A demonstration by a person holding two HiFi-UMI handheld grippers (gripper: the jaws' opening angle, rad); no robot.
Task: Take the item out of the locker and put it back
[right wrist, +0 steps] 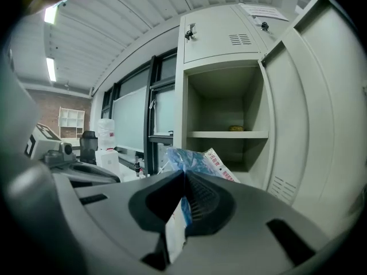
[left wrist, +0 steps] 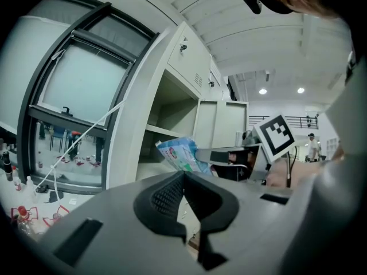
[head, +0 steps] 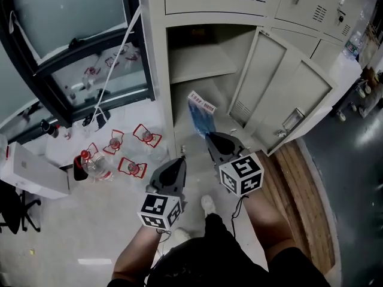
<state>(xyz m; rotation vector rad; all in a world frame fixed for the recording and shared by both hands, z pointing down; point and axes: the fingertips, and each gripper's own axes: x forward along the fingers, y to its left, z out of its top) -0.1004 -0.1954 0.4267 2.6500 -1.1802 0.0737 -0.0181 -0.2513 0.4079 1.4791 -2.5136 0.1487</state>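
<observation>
A blue plastic packet with a white and red label point(head: 200, 113) hangs just in front of the open locker compartment point(head: 197, 64). My right gripper point(head: 209, 137) is shut on the packet's lower end. In the right gripper view the packet point(right wrist: 198, 159) sticks up from between the closed jaws of the right gripper point(right wrist: 184, 174), and a strip of it shows below them. My left gripper point(head: 181, 159) sits lower left of the packet, apart from it, shut with nothing in it. In the left gripper view the left gripper point(left wrist: 184, 174) shows closed jaws, with the packet point(left wrist: 179, 153) beyond.
The locker door point(head: 281, 94) stands swung open to the right. A shelf point(right wrist: 226, 134) inside carries a small dark object point(right wrist: 236, 128). Bottles and red wire frames point(head: 128, 145) lie on the floor at left beneath a black window frame point(head: 90, 94). Wooden boards point(head: 305, 190) lie at right.
</observation>
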